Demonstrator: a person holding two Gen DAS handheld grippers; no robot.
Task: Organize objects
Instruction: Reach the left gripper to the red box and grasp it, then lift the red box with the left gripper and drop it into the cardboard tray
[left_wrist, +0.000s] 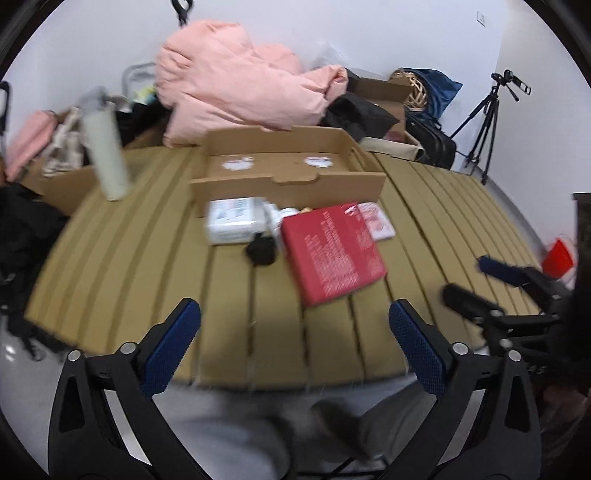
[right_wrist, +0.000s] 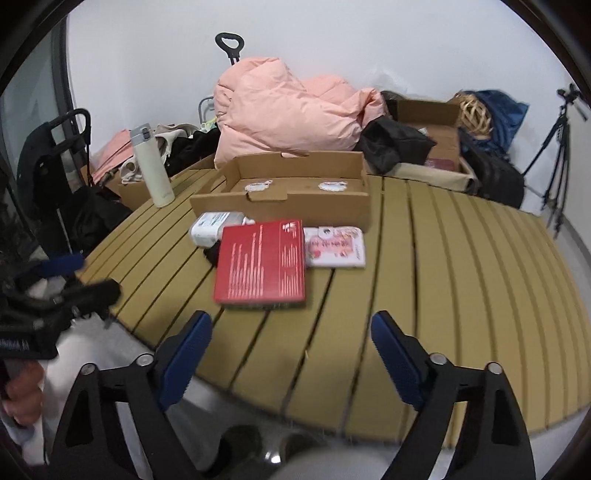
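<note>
While both the left hand-held gripper (left_wrist: 295, 332) and right hand-held gripper (right_wrist: 291, 343) hang spread apart and empty above the counter (right_wrist: 443, 277), the red book (right_wrist: 262, 264) lies before the cardboard tray (right_wrist: 288, 201), overlapping a white packet (right_wrist: 208, 227), with a pink booklet (right_wrist: 338, 246) beside it.

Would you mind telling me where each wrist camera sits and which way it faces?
Left wrist: behind the open left tongs, facing across the slatted table toward the cardboard tray; right tongs intrude at right.
Right wrist: behind the open right tongs, same direction; a hand shows at left.
Shared: red book, tray, pink bedding.
</note>
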